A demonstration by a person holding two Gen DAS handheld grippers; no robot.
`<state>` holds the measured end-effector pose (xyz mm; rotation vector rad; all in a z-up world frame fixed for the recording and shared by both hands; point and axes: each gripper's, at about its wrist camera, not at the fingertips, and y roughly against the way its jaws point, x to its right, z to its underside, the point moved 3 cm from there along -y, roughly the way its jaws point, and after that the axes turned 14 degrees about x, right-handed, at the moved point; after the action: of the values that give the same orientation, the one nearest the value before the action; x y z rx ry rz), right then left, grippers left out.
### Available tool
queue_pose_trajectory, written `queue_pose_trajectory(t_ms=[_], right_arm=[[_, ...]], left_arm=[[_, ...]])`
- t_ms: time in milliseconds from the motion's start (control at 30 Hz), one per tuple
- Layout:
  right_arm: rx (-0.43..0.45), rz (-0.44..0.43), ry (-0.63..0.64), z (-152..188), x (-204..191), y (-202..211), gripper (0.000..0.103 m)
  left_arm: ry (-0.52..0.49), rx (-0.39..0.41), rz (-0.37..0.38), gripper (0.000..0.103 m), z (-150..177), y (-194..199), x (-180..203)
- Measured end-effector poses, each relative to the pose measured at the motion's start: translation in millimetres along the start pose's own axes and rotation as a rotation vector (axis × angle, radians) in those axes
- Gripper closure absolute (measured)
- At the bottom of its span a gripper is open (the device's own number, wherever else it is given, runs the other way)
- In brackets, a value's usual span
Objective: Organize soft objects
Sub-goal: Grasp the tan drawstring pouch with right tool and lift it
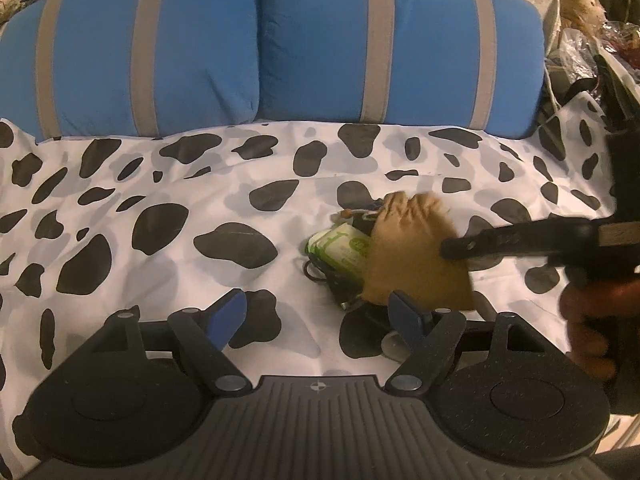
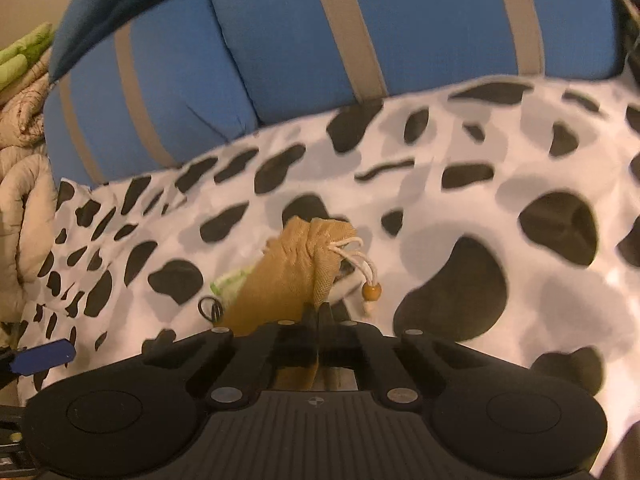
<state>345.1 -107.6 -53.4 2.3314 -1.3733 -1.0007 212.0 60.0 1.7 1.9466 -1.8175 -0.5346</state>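
A tan drawstring pouch (image 1: 412,252) hangs above the cow-print bedsheet (image 1: 160,184), pinched by my right gripper (image 1: 450,248), which comes in from the right. In the right wrist view the pouch (image 2: 288,272) is clamped between the shut fingers of that gripper (image 2: 319,312), its cord and wooden bead (image 2: 371,291) dangling. Under the pouch lie a green-and-white packet (image 1: 340,248) and a black hair tie (image 1: 314,272). My left gripper (image 1: 320,316) is open and empty, low over the sheet just in front of the pile.
Two blue pillows with grey stripes (image 1: 260,48) line the back of the bed. A plush toy (image 1: 580,0) and clutter sit at the far right. A beige quilt (image 2: 20,200) lies at the left edge in the right wrist view.
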Motion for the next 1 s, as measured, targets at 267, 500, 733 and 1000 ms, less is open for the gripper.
queue_pose_trajectory(t_ms=[267,500,733,1000], right_arm=[[0.066,0.057,0.043,-24,13,44,0.1],[0.017,0.176,0.094,-15,43,75,0.1],[-0.043,0.192,0.104,10,55,107,0.1],[-0.078,0.184,0.07,20,56,136,0.1]], left_arm=[[-0.062,-0.009,0.036,0.025,4,-1,7],[-0.121,-0.038,0.128,0.025,13,-4,29],[-0.232,-0.046,0.186,0.025,21,-13,50],[-0.232,-0.079,0.229,0.026,27,-43,57]])
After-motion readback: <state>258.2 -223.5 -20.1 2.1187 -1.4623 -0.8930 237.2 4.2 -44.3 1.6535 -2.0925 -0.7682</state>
